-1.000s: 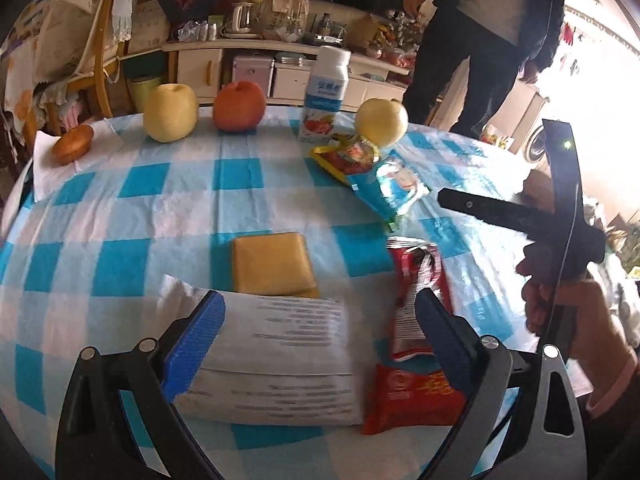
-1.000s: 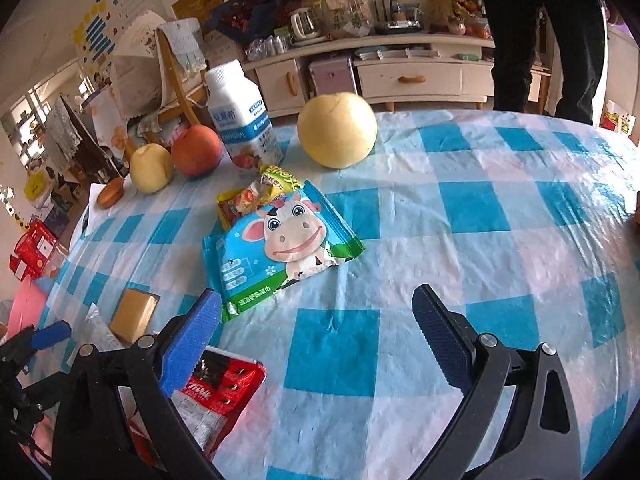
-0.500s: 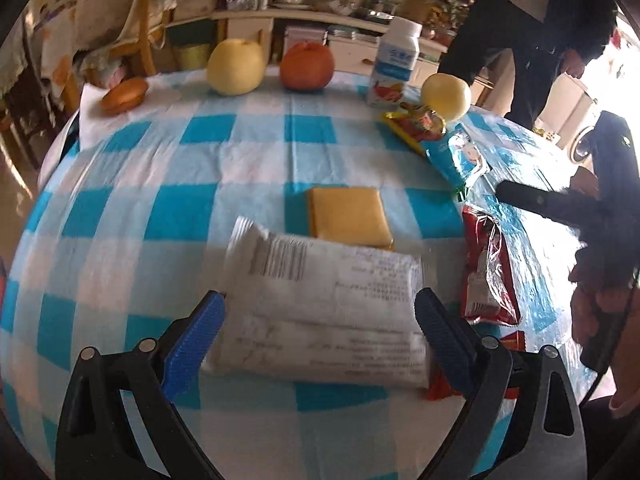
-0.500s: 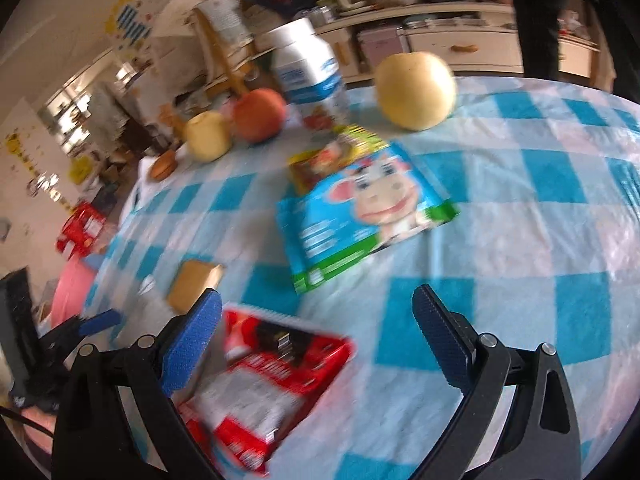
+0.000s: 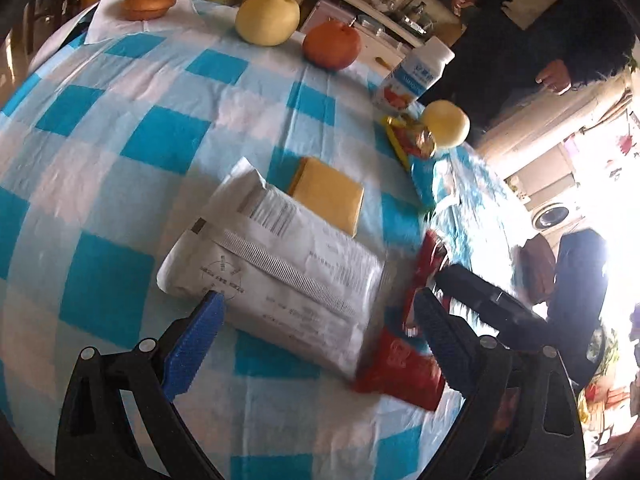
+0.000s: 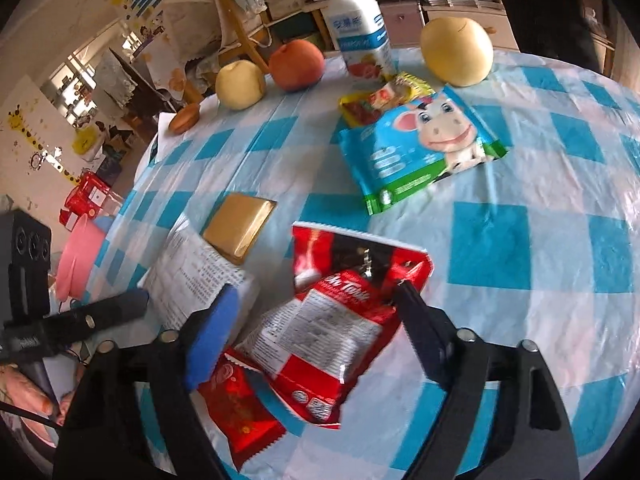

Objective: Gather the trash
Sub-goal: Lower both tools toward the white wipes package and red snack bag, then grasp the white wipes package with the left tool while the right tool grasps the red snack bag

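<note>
The jaws of the right gripper (image 6: 316, 304) have just been closing and now stand on either side of the red-and-black snack wrapper (image 6: 340, 312); whether the pads already press on it is hard to tell through the blur, so they read as still released. The wrapper lies near the counter's front edge, overlapping a second red wrapper (image 6: 240, 404) beneath it. The jaws of the left gripper (image 5: 320, 320) are spread wide and grasp nothing; they hang over the white printed packet (image 5: 280, 272), the blue left pad (image 5: 196, 344) at its near corner. That packet lies just beside the red wrappers and overlaps the flat tan packet (image 5: 330, 196) behind it. Farther back on the blue-checked counter (image 6: 520, 240) lie a blue cow-print wrapper (image 6: 424, 140) and a yellow-red sachet (image 6: 380, 100), then a milk bottle (image 6: 358, 36), two pears (image 6: 456, 52) (image 6: 240, 84), an apple (image 6: 296, 64) and a bun (image 6: 185, 118). A person (image 5: 540, 36) stands beyond the counter.
</note>
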